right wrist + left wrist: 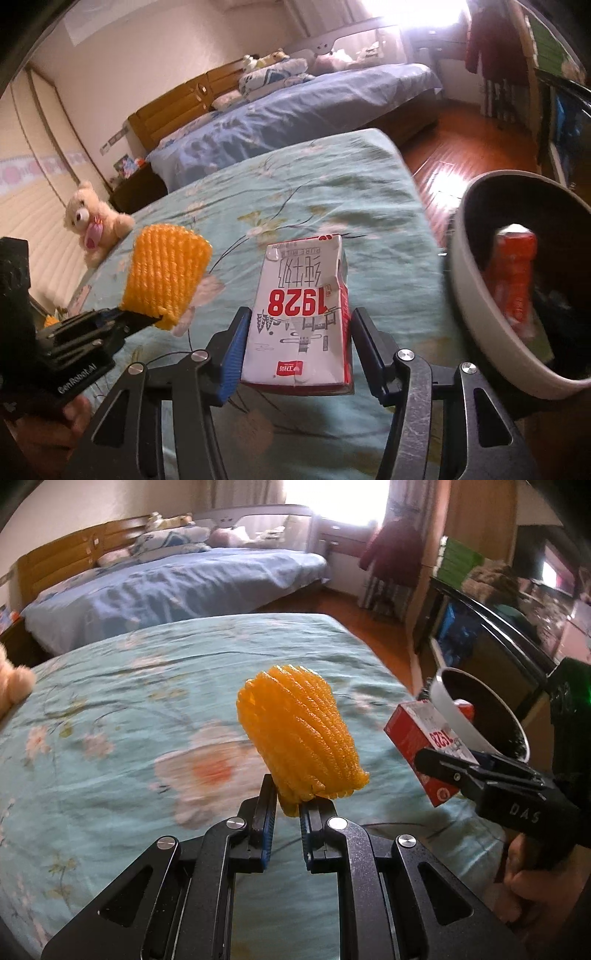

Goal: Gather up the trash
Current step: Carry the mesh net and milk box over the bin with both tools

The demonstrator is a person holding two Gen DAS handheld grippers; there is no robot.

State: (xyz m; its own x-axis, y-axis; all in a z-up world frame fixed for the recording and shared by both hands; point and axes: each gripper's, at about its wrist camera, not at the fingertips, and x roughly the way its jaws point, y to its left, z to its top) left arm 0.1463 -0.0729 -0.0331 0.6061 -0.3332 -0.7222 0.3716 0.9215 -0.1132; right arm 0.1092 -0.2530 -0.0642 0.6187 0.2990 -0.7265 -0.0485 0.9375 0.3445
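My left gripper [288, 805] is shut on an orange foam fruit net [299, 738] and holds it upright above the teal flowered bed [110, 701]. The net also shows in the right wrist view [166, 273], with the left gripper [136, 317] at the lower left. My right gripper [299, 332] is shut on a red and white milk carton [303, 314] marked 1928, held above the bed beside the bin. The carton also shows in the left wrist view [424, 746]. A white-rimmed trash bin [476, 295] with a dark inside stands at the right and holds a red carton [513, 280].
A teddy bear [94, 221] sits at the bed's left edge. A second bed with blue sheets [295, 107] lies behind. Wooden floor [461, 147] and a dark cabinet [480, 642] are to the right. The bin's rim also shows in the left wrist view [454, 716].
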